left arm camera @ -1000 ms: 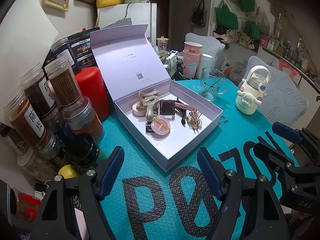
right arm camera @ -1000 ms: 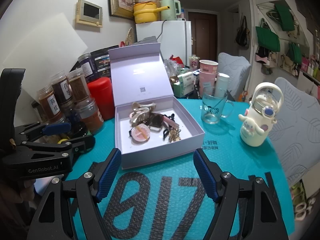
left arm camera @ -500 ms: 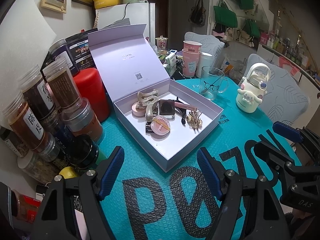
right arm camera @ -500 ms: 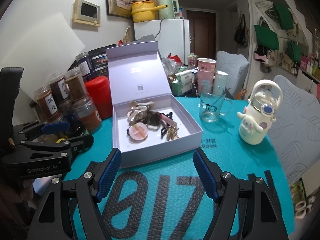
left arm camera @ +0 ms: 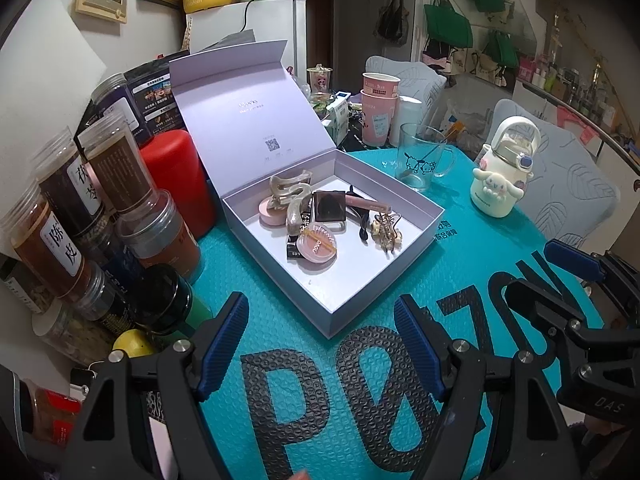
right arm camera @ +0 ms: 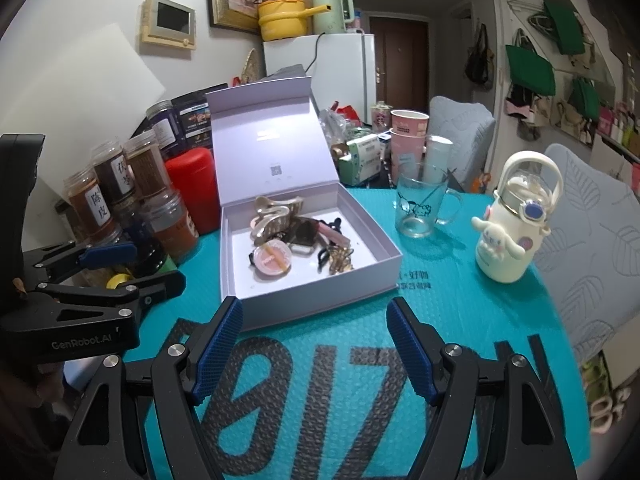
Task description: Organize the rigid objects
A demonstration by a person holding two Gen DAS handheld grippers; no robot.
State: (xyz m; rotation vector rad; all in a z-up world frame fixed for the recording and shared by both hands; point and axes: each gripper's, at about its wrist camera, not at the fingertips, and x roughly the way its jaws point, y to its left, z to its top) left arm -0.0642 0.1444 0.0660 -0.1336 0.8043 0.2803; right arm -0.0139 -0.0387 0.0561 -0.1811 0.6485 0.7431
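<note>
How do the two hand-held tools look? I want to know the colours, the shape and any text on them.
Both the left tool and the right tool are black angular frames with silver bolts. Each has two fingers with blue ribbed pads. The right wrist view shows white "GenRobot.AI" lettering on the left tool's side. No cables or sleeves show.

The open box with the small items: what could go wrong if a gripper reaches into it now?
1. The hair clips and compact lie piled together in the box, so a grasp may drag a neighbour.
2. The glass mug stands near the box; a wide swing might tip it.
</note>
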